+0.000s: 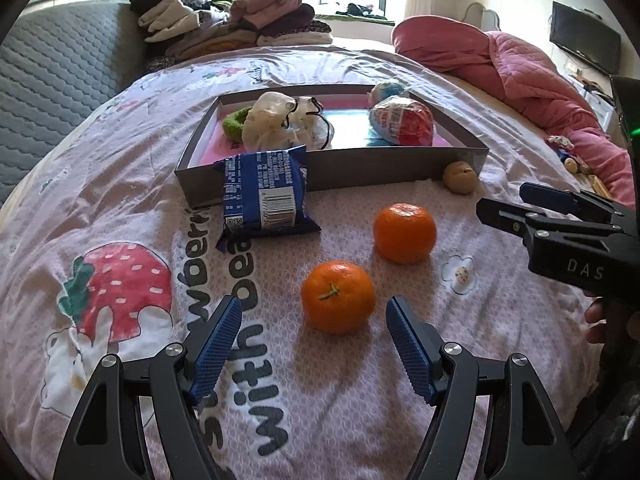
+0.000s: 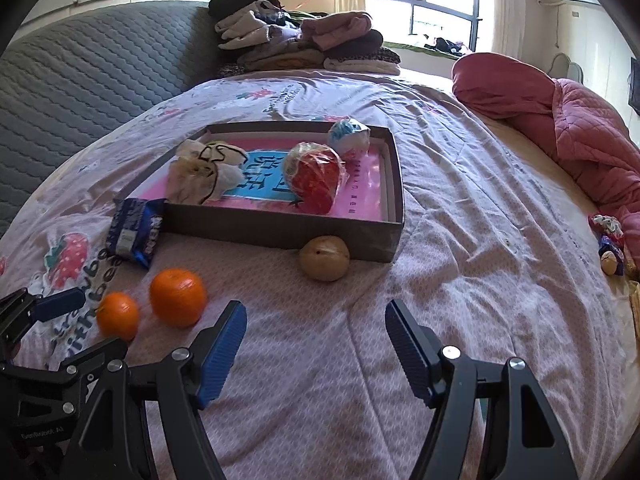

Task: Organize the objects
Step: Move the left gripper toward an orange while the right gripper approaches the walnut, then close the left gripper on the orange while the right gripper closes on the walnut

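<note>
Two oranges lie on the bedspread: the near orange (image 1: 338, 297) (image 2: 117, 315) sits just ahead of my left gripper (image 1: 314, 316), whose blue jaws stand open around empty space. The far orange (image 1: 404, 233) (image 2: 178, 297) lies behind it. A blue snack packet (image 1: 266, 198) (image 2: 136, 232) leans on the grey box (image 1: 360, 168) (image 2: 280, 228). A brown round fruit (image 1: 460, 177) (image 2: 324, 258) rests against the box's front corner. My right gripper (image 2: 316, 320) (image 1: 504, 208) is open over bare bedspread, short of the brown fruit.
The box holds a white drawstring pouch (image 2: 200, 176), a red wrapped ball (image 2: 316, 184), a blue-white ball (image 2: 348, 136) and a green ring (image 1: 234, 122). Folded clothes (image 2: 304, 40) are piled at the headboard. A pink quilt (image 2: 560, 120) lies to the right, small toys (image 2: 610, 244) beside it.
</note>
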Motion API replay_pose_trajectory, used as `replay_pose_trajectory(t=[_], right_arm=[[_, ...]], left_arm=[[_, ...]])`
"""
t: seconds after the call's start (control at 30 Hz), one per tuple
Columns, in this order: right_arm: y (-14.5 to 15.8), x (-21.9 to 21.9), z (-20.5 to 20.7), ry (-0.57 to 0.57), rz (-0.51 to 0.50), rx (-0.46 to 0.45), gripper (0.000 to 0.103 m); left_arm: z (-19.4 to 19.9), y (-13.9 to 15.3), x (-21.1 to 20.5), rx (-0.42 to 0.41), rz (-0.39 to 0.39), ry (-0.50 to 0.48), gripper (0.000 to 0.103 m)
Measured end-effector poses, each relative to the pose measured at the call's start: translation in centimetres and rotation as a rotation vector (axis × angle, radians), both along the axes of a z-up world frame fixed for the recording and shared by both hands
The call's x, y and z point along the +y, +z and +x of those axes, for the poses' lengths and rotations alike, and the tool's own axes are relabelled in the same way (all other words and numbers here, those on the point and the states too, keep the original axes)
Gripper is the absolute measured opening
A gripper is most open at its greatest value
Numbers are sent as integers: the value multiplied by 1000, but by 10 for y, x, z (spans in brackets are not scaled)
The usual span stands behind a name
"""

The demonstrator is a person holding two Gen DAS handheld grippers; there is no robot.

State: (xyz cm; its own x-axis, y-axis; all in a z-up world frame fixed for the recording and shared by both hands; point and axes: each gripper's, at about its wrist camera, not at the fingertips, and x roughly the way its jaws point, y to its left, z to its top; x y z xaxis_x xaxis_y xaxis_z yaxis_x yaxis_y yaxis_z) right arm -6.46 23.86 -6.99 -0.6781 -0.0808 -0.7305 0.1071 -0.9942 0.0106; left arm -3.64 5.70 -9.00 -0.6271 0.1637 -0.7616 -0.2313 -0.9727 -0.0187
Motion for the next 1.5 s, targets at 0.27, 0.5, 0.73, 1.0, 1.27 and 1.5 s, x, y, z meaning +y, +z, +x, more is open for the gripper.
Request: replay_pose_trajectory(t=[0.27, 0.5, 0.73, 1.0, 1.27, 1.5], right_arm=[[-10, 6, -20, -14, -41, -27, 71], [-12, 11, -37, -43, -59, -34, 71], [-16, 9, -50, -59, -51, -41, 67], [-20, 2, -58, -57, -33, -55, 54], [-23, 1, -61, -71, -22, -59, 41], [-21, 4, -58, -60, -53, -39, 36]], left_arm=[[-12, -5, -3, 1, 23, 3, 76], [-17, -9, -1, 6, 23, -8, 75], [-22, -11, 2, 9, 28, -23, 66], [-24, -11, 5, 6, 41, -42, 51], [-24, -11, 4, 9, 54, -52, 39], [-22, -9, 5, 23, 49, -54, 38]])
